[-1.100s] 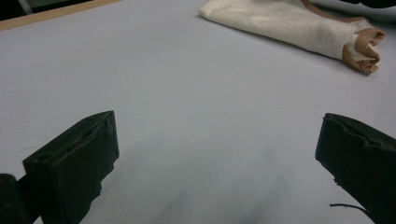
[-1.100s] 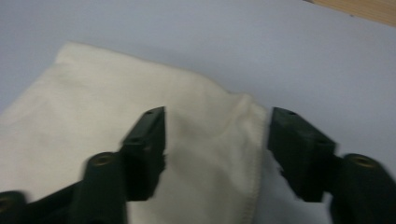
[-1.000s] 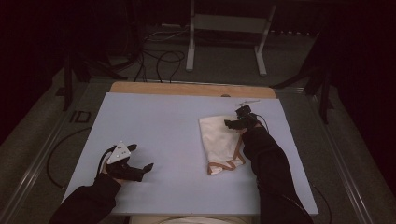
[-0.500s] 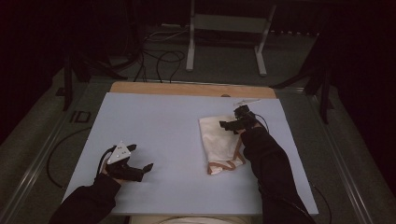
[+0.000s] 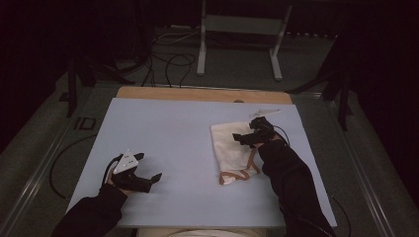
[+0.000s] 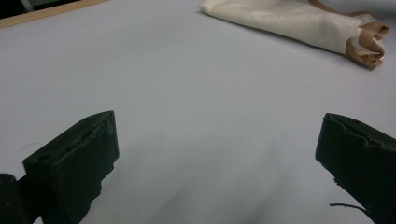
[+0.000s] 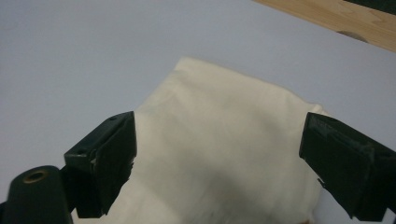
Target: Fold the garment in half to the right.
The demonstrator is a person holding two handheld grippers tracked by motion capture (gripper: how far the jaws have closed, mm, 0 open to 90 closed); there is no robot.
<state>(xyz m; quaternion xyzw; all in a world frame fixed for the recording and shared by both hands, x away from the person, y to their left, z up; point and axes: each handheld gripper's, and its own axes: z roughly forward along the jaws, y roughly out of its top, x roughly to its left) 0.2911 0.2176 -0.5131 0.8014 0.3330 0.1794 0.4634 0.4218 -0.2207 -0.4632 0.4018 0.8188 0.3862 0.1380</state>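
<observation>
Right gripper (image 5: 245, 138) lifted, jaws just opened wide, empty, over folded cream cloth (image 5: 232, 148)

A pale blue board (image 5: 188, 148) lies under both the left tongs (image 5: 148, 166) and the right tongs (image 5: 244, 129), spreading wide between them. Along its far edge, beyond the right tongs, runs 1 bare wooden strip (image 5: 197, 94). Farther off on the grey floor (image 5: 316, 74) stands a metal stand (image 5: 202, 49) on 2 legs. Black cables (image 5: 168, 59) coil just beside it, well beyond the left tongs. A small dark square (image 5: 85, 123) sits on the floor, off the board's edge on the left tongs' side.
</observation>
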